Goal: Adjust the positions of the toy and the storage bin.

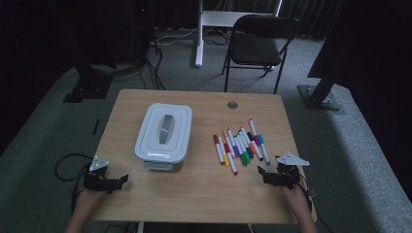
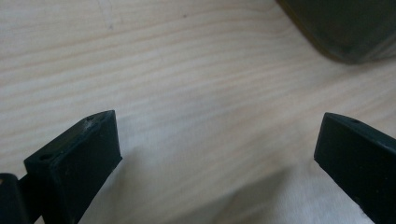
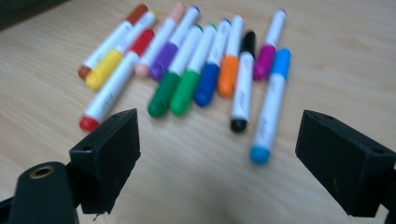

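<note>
At the near left corner of the wooden table [image 1: 204, 194], left gripper [image 1: 122, 180] resting low in a hand [image 1: 86, 201], jaws spread wide with bare wood grain between them in the left gripper view, holding nothing. Grey three-cornered plate on top, black cable [image 1: 65, 162] looping off the table edge beside it. Further in, left of centre, a white box [image 1: 165, 131] with rounded corners, lid closed, grey handle [image 1: 167, 128] lying flat along its top, a grey latch at the near end; a dark rounded corner [image 2: 345, 28], probably that box, at the upper right of the left gripper view. Right of the box and apart from it, a loose row of markers [image 1: 240, 145] lying flat on the wood, side by side, some touching, white barrels with coloured caps: red [image 3: 112, 88], yellow [image 3: 105, 69], purple [image 3: 164, 60], green [image 3: 187, 91], blue [image 3: 208, 84], orange [image 3: 228, 74], black [image 3: 243, 79], pink-purple [image 3: 266, 60] and light blue [image 3: 271, 112] among them. Near the right edge, right gripper [image 1: 266, 175] held low in the other hand [image 1: 296, 199], just short of the markers, pointed toward them, jaws spread wide and holding nothing, the light blue marker nearest between them in the right gripper view. Small round grommet [image 1: 232, 105] set in the far side of the tabletop. Beyond the table, a black folding chair [image 1: 257, 46] on grey carpet.
</note>
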Tool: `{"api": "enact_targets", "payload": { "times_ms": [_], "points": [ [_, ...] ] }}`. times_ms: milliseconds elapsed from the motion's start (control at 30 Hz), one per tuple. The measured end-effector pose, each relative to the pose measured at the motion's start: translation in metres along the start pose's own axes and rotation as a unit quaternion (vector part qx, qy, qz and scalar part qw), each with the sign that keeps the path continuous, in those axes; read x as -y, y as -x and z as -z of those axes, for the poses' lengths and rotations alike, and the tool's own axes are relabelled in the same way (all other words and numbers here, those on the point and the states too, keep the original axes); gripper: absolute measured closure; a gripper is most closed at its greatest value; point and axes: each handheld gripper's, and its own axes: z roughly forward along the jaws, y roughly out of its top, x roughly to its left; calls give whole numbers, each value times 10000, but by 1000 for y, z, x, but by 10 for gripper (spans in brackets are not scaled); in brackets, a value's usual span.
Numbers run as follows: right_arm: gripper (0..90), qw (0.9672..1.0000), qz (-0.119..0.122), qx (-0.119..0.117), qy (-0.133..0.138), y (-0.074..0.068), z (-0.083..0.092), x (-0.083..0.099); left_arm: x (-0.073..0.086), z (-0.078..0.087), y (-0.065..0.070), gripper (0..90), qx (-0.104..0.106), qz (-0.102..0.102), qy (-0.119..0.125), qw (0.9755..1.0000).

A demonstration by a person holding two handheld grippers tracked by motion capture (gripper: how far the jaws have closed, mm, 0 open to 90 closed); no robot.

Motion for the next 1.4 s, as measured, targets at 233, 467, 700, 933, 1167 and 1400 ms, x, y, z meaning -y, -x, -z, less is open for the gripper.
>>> {"api": "enact_targets", "payload": {
  "times_ms": [233, 467, 700, 933, 1167, 1400],
  "points": [
    [135, 9996, 228, -186, 48, -22, -21, -27, -13, -9, -2, 9, -15, 60, 14, 10000],
    [136, 9989, 228, -394, 127, -44, -50, -48, -26, -23, -2, 9, -29, -17, -43, 10000],
    [136, 9982, 225, -541, 134, -73, -85, -74, -39, -34, -2, 9, -71, 1, 63, 10000],
    [136, 9976, 343, -591, 63, -93, -113, -95, -51, -46, -7, 9, -140, -7, 248, 9996],
    [136, 9986, 351, -401, -16, -99, -134, -108, -61, -58, -14, 9, -176, -8, 363, 9992],
    [136, 9988, 236, -424, -1, -110, -149, -120, -69, -65, -25, 9, -216, 127, 475, 9986]
  ]
}}
